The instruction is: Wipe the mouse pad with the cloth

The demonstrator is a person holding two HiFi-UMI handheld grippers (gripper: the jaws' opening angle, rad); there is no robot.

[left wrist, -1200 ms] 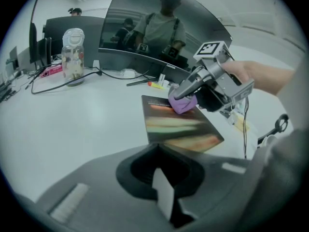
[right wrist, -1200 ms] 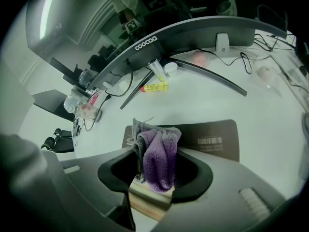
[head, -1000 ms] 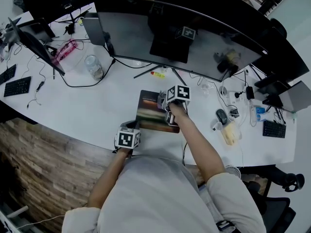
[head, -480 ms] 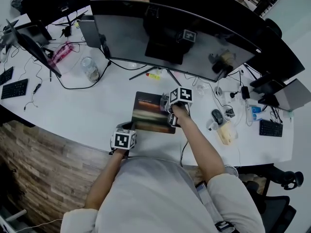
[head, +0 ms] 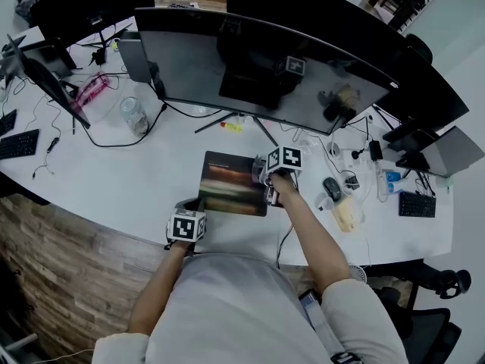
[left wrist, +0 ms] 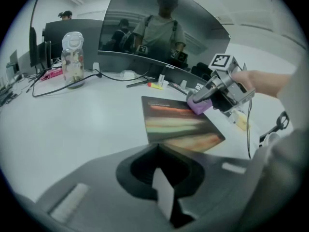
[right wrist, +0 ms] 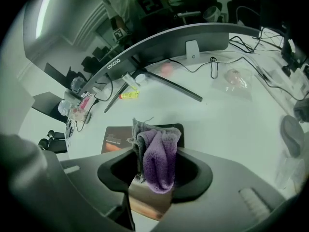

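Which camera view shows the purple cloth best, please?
The right gripper view: the cloth fills its centre, clamped in the right hand-held gripper. The left gripper view shows only a small purple patch at the mouse pad's far corner; in the head view the marker cube hides nearly all of it.

the mouse pad [head: 231, 184] lies on the desk [head: 114, 177] in front of the monitor [head: 258, 59], close to the desk's front edge. the left gripper [head: 189, 205] sits at the pad's near left corner, right at that front edge. the right gripper [head: 264, 174] is over the pad's far right corner, with the cloth [right wrist: 157, 161] between its jaws. a jar [head: 135, 114] stands behind and left of the pad, by the monitor's left end. a marker [head: 231, 127] lies under the monitor, behind the pad. a mouse [head: 331, 189] lies right of the pad. a keyboard [head: 15, 144] lies far left and a second keyboard [head: 417, 205] far right.
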